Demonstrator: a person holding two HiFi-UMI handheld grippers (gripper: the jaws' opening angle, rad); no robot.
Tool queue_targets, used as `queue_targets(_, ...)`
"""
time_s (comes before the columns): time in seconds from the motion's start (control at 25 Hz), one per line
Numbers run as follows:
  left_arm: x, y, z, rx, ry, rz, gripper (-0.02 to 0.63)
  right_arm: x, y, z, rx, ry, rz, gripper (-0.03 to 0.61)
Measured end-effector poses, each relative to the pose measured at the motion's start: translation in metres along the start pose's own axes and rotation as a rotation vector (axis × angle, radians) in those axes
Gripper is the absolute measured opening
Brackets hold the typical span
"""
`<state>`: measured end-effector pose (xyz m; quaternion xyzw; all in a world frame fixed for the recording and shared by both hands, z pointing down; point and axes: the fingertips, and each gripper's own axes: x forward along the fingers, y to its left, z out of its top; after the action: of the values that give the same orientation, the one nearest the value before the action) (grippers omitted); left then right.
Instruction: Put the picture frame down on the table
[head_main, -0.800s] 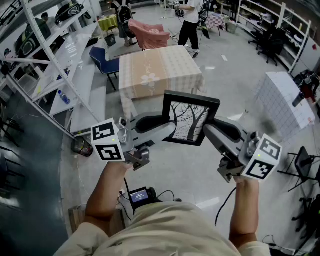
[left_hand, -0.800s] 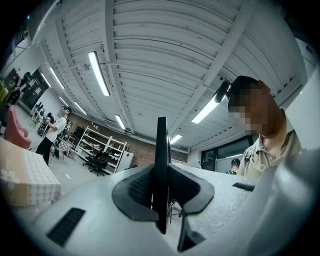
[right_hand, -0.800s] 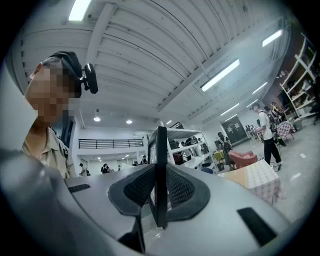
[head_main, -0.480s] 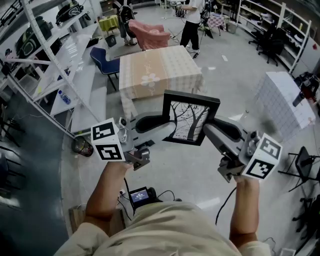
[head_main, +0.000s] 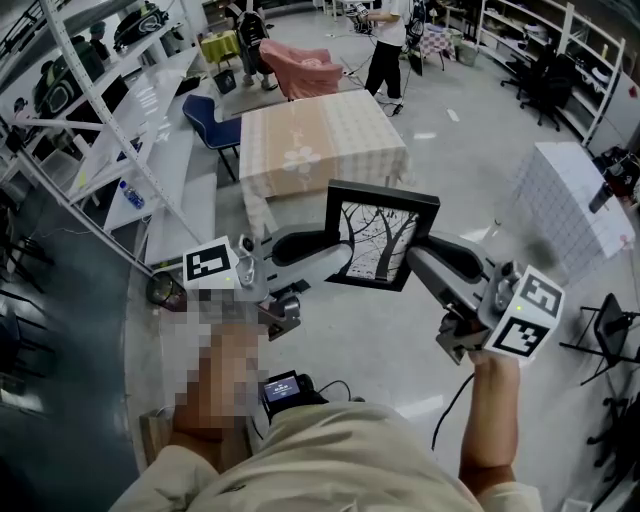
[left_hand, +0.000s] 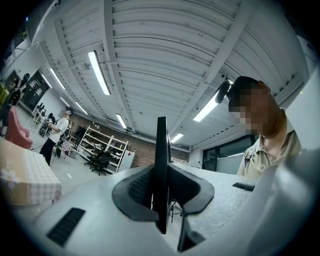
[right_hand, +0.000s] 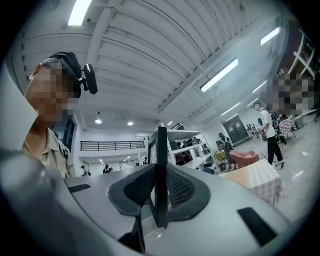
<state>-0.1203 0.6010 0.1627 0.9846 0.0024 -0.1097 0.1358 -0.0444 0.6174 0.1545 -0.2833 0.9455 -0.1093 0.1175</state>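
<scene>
Two grippers reach forward side by side, roughly level, tips angled slightly up. The left gripper (head_main: 338, 258) pinches the left edge of the one picture frame (head_main: 383, 238) and the right gripper (head_main: 420, 262) pinches its right edge, pads pressed on the black border. The frame hangs upright above the floor (head_main: 400, 345), well short of the single cloth-covered table (head_main: 330, 130). Beyond the table are one pink armchair (head_main: 298, 68) and a standing person (head_main: 385, 48).

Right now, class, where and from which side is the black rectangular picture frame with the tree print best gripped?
By its thin side rails, coming in from left and right: the black rectangular picture frame is flat, and the left gripper and right gripper clamp those edges.
</scene>
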Motion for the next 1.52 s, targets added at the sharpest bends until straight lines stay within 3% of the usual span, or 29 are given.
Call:
queue_targets(0.32,0.02,0.009,-0.005,-0.003,0.001,0.018,0.064,-0.013,-0.02,0.004,0.019,-0.01,0.029,0.067)
queue_targets(0.6,0.023,0.042,-0.004,-0.027,-0.001,0.018,0.064,0.001,-0.049,0.002,0.039,0.0,0.017,0.066)
queue_targets(0.84,0.021,0.09,0.0,-0.051,-0.002,-0.013,0.064,0.025,-0.087,0.0,0.042,0.009,-0.019,0.066)
queue_targets(1.08,0.011,0.169,0.038,-0.084,0.009,-0.038,0.064,0.088,-0.143,0.019,0.059,0.007,-0.057,0.066)
queue_targets(1.32,0.006,0.204,0.031,-0.084,0.015,-0.06,0.064,0.105,-0.173,0.008,0.046,-0.008,-0.075,0.067)
queue_targets(1.52,-0.014,0.265,0.055,-0.094,0.022,-0.086,0.064,0.158,-0.212,0.013,0.042,-0.015,-0.108,0.067)
